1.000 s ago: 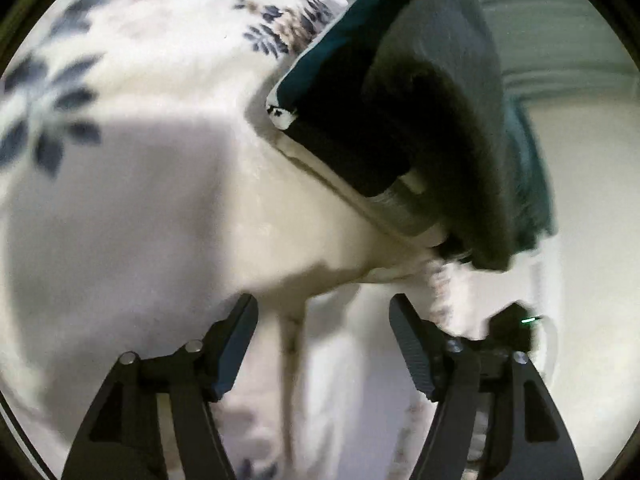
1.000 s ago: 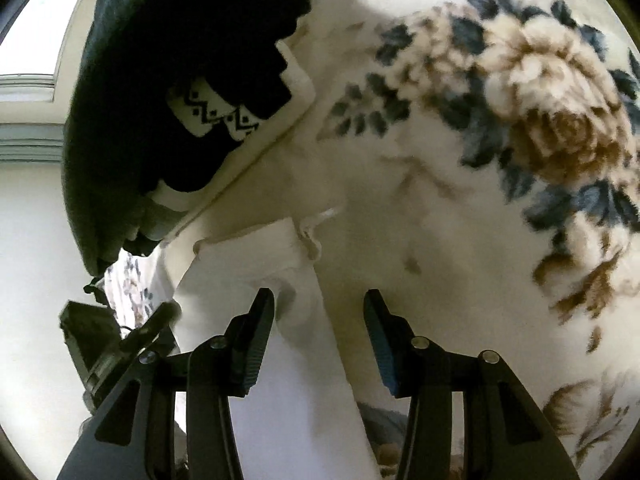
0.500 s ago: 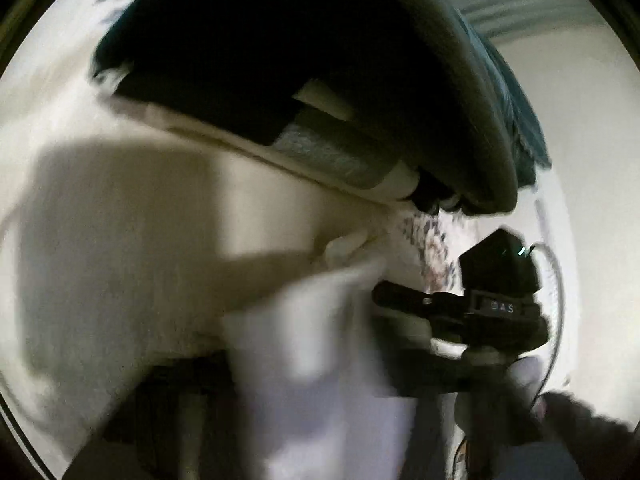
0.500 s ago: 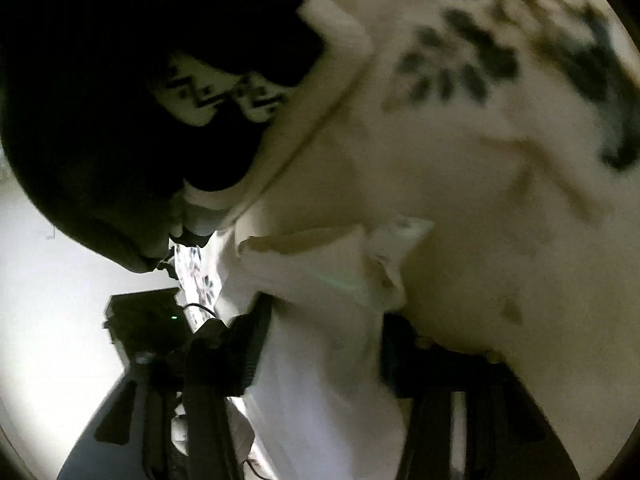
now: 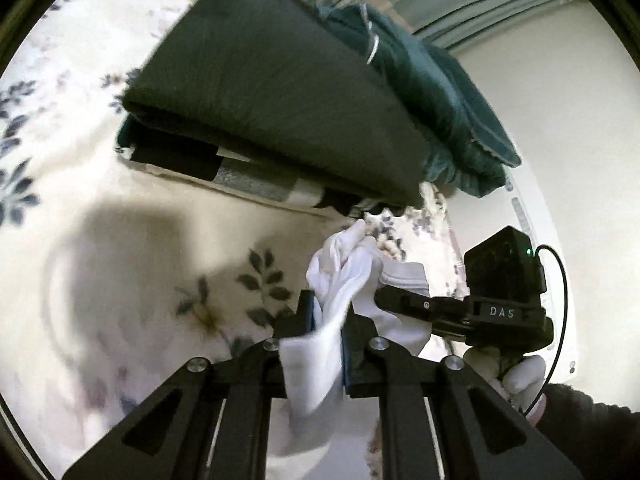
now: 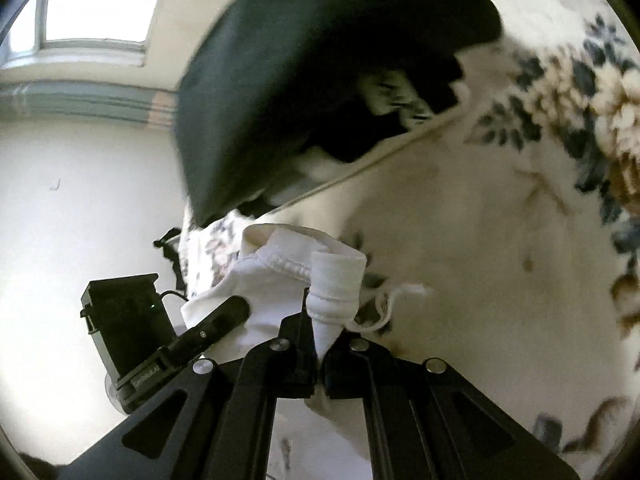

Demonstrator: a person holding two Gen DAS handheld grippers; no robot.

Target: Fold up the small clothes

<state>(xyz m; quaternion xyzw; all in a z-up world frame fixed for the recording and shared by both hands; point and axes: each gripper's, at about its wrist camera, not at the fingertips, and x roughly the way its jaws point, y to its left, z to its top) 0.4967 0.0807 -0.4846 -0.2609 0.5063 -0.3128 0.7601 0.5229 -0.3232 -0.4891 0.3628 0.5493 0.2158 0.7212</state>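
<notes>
In your left wrist view, your left gripper (image 5: 327,334) has its fingers pinching a bunched edge of the small white cotton garment (image 5: 352,276), which hangs clear above the cream floral bedspread (image 5: 120,260). Your right gripper (image 5: 404,304) comes in from the side, gripping the same garment just beside yours, with your white-gloved hand (image 5: 516,376) on its handle. Behind sits a stack of folded clothes: a dark grey folded piece (image 5: 280,92) on top, a teal knitted piece (image 5: 440,100) behind it. In your right wrist view, the right gripper (image 6: 318,344) has its fingers pressed together on a ribbed white hem (image 6: 336,280) of the garment, and the left gripper (image 6: 218,318) holds the cloth near it, with the dark stack (image 6: 300,80) beyond. Both grips look close together and on crumpled cloth, so you likely need to draw the 2 grippers apart until the edge between them goes taut, then lay the garment flat on a bare part of the bedspread, well short of the stack. Keep both grips level so it does not twist, and watch the loose white thread (image 6: 392,300), which could snag.
</notes>
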